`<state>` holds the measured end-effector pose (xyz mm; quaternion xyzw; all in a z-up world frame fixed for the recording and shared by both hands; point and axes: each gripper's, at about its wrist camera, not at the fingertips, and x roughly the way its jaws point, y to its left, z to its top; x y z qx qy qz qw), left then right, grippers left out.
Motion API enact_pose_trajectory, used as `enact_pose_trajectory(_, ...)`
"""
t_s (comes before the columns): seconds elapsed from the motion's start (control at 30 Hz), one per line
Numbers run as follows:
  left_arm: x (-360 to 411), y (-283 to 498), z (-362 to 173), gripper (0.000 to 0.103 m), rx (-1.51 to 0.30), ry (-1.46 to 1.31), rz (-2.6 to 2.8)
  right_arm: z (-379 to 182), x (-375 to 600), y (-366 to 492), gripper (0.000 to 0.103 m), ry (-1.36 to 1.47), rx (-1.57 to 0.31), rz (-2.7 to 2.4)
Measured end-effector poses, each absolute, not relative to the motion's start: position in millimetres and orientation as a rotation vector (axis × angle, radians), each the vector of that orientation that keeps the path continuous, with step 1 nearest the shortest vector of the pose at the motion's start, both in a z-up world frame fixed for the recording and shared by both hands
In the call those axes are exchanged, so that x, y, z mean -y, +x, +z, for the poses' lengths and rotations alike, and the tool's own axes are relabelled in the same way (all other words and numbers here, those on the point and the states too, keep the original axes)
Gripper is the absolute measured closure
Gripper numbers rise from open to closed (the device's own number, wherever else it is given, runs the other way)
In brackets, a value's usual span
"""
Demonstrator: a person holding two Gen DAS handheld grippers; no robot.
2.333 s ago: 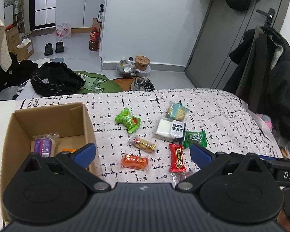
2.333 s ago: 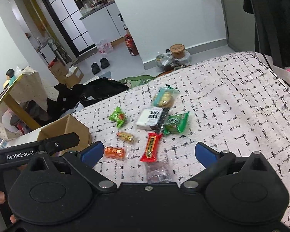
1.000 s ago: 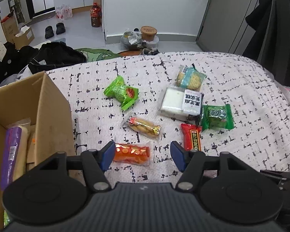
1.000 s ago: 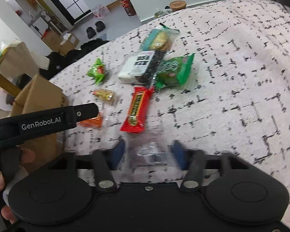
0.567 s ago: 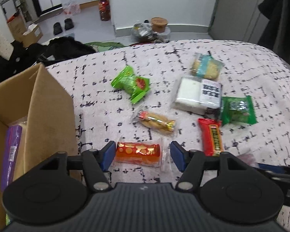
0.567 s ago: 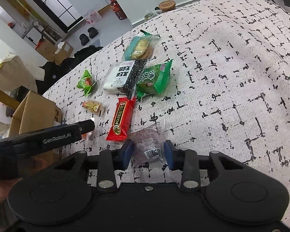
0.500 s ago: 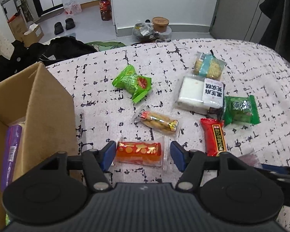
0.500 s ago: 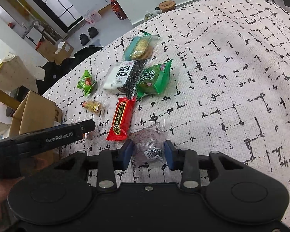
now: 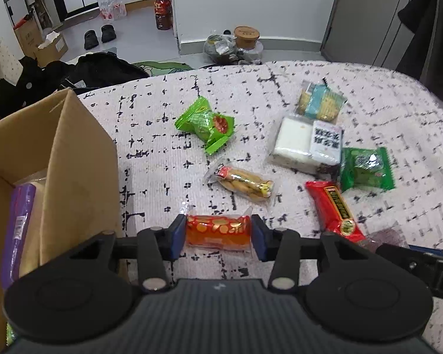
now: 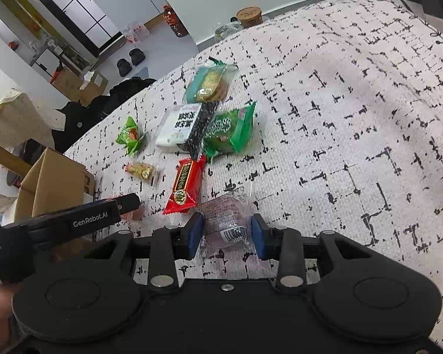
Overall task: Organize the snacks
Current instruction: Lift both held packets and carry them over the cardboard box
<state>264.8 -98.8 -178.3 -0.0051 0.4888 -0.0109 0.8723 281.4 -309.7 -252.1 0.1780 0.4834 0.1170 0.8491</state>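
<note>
Both pickups under way: the left gripper [image 9: 218,233], its jaws just closed, pinches an orange-red foil-wrapped snack [image 9: 217,232], while the right gripper [image 10: 226,234] clamps a clear crinkly plastic-wrapped snack [image 10: 227,221]; next, I judge, a lift toward the open brown cardboard box [image 9: 73,162] at ten o'clock.

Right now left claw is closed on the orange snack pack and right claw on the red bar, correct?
Half right. The left claw is on the orange snack pack, its jaws having just closed in. But the right claw grips the clear-wrapped snack, not the red bar, which lies free on the bedspread ahead; right wrist view shows it.
</note>
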Motion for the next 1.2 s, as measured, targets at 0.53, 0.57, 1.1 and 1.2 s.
enact_pose_trajectory(0.53, 91, 245, -128, 0.058, -0.897, -0.045, -0.092, -217, 292, 278, 0.068, 0.349, -0.934, 0.253)
enact_pose_trajectory(0.57, 90, 244, -126, 0.058, -0.890, -0.045, -0.093, -215, 291, 277, 0.068, 0.347, -0.929, 0.252)
enact_pose_trajectory(1.1, 57, 215, -102, 0.058, -0.819, -0.095, -0.043, -187, 252, 267, 0.068, 0.260, -0.835, 0.241)
enact_pose_trajectory(1.2, 48, 209, -98, 0.058, -0.806, -0.107, -0.026, -183, 242, 265, 0.068, 0.253, -0.822, 0.250)
